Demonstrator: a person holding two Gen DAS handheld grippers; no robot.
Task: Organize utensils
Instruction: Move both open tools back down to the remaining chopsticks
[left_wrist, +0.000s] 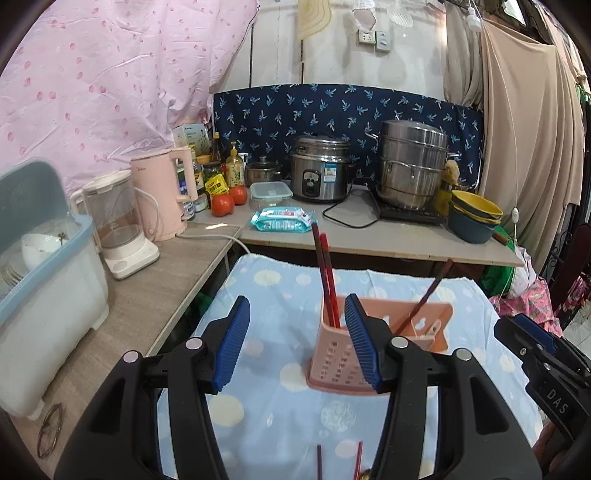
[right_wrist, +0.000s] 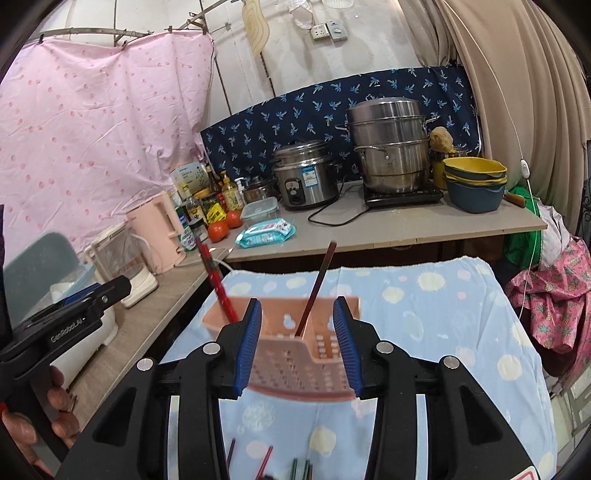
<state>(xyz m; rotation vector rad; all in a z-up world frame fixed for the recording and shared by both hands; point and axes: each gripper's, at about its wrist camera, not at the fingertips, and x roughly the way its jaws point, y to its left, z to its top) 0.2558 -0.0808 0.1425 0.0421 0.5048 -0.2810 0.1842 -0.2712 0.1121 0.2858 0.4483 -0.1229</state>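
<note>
A pink perforated utensil holder (left_wrist: 384, 341) stands on a blue spotted cloth (left_wrist: 280, 417); it also shows in the right wrist view (right_wrist: 295, 350). Two red chopsticks (left_wrist: 325, 273) stand in its left compartment and one dark chopstick (left_wrist: 430, 291) leans in the right one. My left gripper (left_wrist: 295, 343) is open and empty, just short of the holder. My right gripper (right_wrist: 297, 343) is open and empty, its fingers either side of the holder's near wall. Loose chopsticks (right_wrist: 280, 463) lie on the cloth below my fingers, also showing in the left wrist view (left_wrist: 338, 459).
A counter (left_wrist: 369, 236) behind holds a rice cooker (left_wrist: 319, 170), steamer pot (left_wrist: 412, 166), stacked bowls (left_wrist: 474, 218), wipes pack (left_wrist: 280, 219), tomatoes and bottles. On the left counter stand a pink kettle (left_wrist: 162, 195), blender (left_wrist: 118, 229) and dish rack (left_wrist: 40, 280).
</note>
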